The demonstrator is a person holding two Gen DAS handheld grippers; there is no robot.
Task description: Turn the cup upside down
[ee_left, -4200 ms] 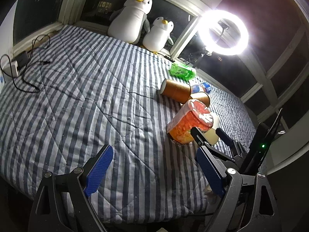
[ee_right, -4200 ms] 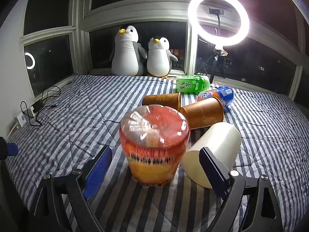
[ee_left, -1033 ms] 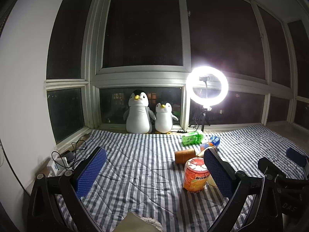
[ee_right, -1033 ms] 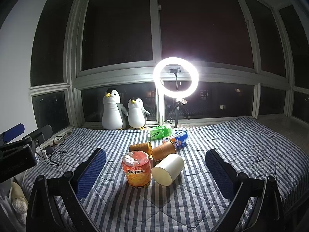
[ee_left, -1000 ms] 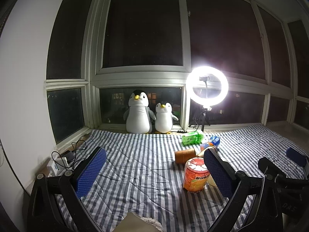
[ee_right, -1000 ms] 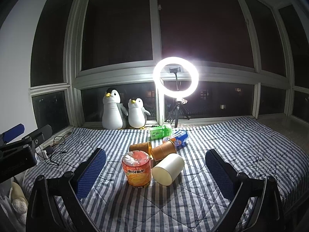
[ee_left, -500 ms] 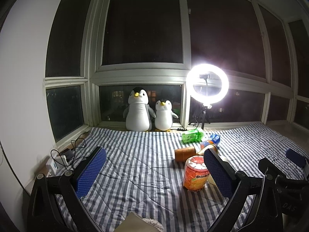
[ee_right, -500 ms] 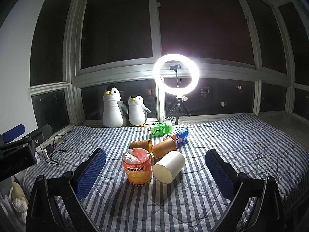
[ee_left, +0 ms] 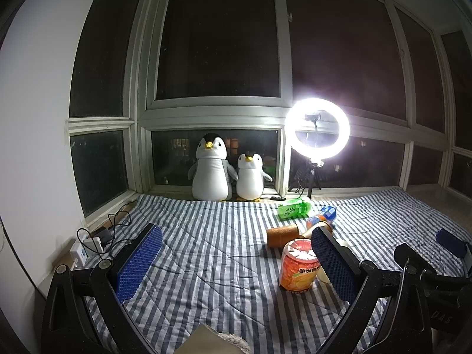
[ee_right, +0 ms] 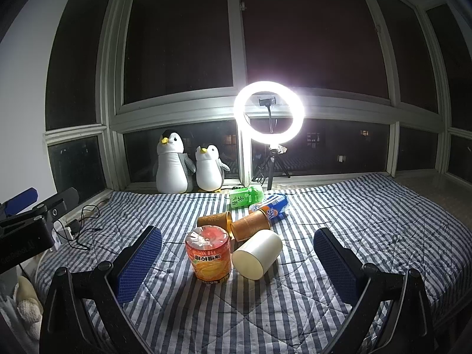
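An orange food cup [ee_right: 208,253] with a clear lid stands on the striped bedspread [ee_right: 339,224]; it also shows in the left wrist view [ee_left: 298,267]. A white cup [ee_right: 257,254] lies on its side right of it. Two brown cups [ee_right: 250,228] lie on their sides behind. My right gripper [ee_right: 237,261] is open and empty, held back from the cups. My left gripper [ee_left: 236,261] is open and empty, to the left of the cups; its right finger hides most of the white cup.
A green bottle [ee_right: 245,196] and a blue bottle [ee_right: 273,205] lie behind the cups. Two plush penguins [ee_right: 188,166] and a ring light [ee_right: 269,112] stand at the window. A power strip with cables [ee_left: 93,240] lies at the bed's left edge.
Since 4.2 s ago both grippers have pulled well back and levelled out. Over the last second the views have only drifted slightly; the cups have not moved.
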